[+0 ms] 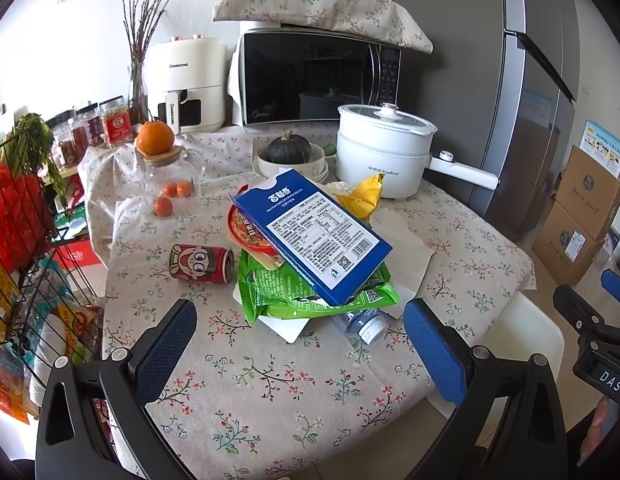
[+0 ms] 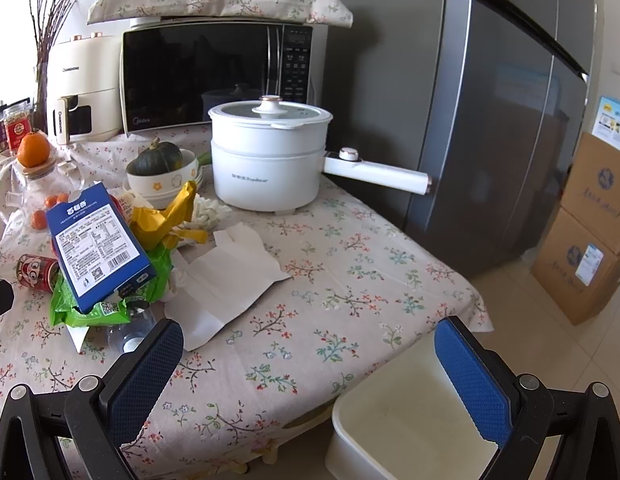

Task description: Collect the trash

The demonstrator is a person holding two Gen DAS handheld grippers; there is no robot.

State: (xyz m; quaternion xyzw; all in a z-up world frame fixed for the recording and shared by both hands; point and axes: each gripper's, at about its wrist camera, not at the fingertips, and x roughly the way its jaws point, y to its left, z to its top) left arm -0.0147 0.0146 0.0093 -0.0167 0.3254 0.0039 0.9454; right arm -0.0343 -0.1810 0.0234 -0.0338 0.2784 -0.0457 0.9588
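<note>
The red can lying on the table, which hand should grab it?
Probably the left. The red can lies just ahead of the open left tongs, while the right tongs sit farther away, over the white bin.

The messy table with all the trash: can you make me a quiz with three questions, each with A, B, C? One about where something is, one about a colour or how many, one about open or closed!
1. Where does the blue box lie?
A. on top of the green bag
B. inside the microwave
C. on the floor

2. How many small oranges are in the glass jar?
A. none
B. three
C. ten

3. How is the white pot?
A. lid on
B. lid off
C. tipped on its side

Answers:
1. A, the box rests slanted on the green bag in the pile.
2. B, three show through the glass; a bigger orange sits on the jar's lid.
3. A, the lid with its knob covers the upright pot.
</note>
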